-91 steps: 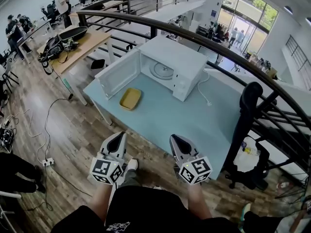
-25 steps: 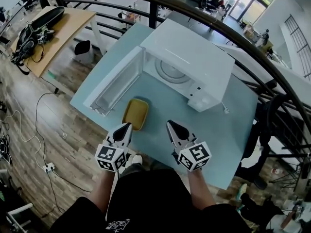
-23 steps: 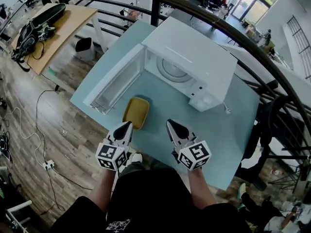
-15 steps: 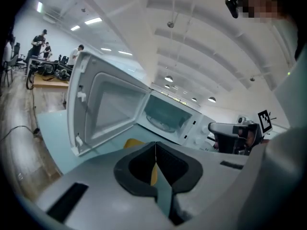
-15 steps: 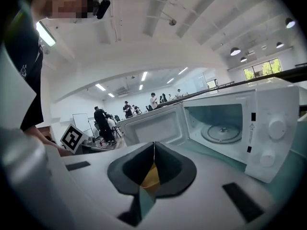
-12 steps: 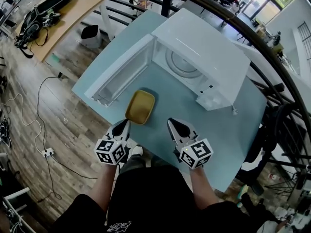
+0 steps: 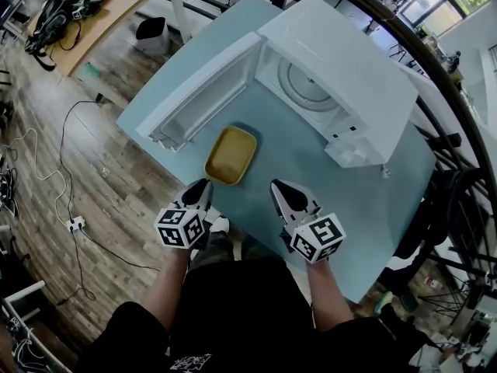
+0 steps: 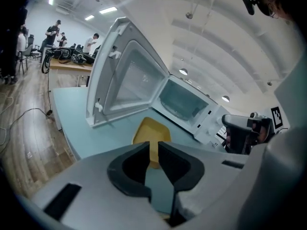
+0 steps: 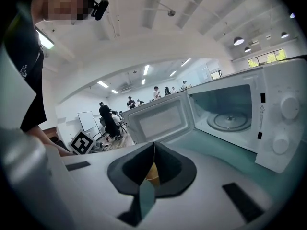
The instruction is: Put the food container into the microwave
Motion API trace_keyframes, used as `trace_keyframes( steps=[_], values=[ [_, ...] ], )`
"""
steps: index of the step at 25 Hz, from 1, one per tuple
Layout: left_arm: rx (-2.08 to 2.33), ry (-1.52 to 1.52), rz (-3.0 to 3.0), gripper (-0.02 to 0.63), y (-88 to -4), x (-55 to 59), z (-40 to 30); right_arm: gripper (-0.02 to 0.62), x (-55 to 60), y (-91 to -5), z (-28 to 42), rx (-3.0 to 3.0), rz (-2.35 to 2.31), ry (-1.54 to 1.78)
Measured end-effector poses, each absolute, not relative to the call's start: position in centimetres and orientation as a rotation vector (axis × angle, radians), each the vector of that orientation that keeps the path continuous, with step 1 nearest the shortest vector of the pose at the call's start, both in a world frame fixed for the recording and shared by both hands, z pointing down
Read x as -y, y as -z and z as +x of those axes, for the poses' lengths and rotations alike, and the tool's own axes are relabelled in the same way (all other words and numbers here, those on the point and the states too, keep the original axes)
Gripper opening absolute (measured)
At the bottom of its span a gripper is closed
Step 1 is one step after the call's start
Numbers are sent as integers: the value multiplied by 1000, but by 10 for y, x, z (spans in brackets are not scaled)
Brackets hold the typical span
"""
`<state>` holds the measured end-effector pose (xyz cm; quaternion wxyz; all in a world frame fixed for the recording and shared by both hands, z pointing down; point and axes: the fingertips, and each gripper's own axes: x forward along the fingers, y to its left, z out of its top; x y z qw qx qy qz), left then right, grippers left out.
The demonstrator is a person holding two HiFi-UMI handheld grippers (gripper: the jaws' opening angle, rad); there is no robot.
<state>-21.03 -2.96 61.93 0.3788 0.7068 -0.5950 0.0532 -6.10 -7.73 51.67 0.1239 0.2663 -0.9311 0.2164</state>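
We hover short of the food container [image 7: 231,155] on the bench [image 7: 311,189] before the open microwave [image 7: 342,76] — left claw [image 7: 203,186] slightly parted, right claw [image 7: 278,186] clenched empty, liable to shove rather than grip.

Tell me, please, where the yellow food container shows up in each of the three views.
Head view: yellow container at centre, on the table.
Left gripper view: yellow container at centre, just beyond the jaws.
Right gripper view: only a yellow sliver low at centre, behind the jaws.
Shared landmark: the open microwave door beside it.
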Motion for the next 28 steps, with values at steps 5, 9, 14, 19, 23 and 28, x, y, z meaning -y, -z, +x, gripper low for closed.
trace_keyframes(
  steps=[5, 9, 14, 19, 23, 28],
  values=[
    [1491, -180, 1793, 57, -635, 26, -208, 8, 78, -526, -60, 2703, 778, -663],
    [1458, -93, 1707, 81, -649, 25, -210, 8, 79, -534, -57, 2686, 778, -674],
    [1386, 184, 1536, 87, -660, 26, -212, 8, 81, -542, -53, 2670, 792, -688],
    [1338, 330, 1454, 87, -669, 27, -209, 8, 82, -548, -52, 2660, 790, -690],
    [1267, 518, 1341, 87, -671, 31, -207, 8, 83, -550, -50, 2654, 799, -697],
    [1230, 619, 1256, 87, -678, 39, -207, 8, 86, -554, -45, 2640, 818, -713]
  ],
)
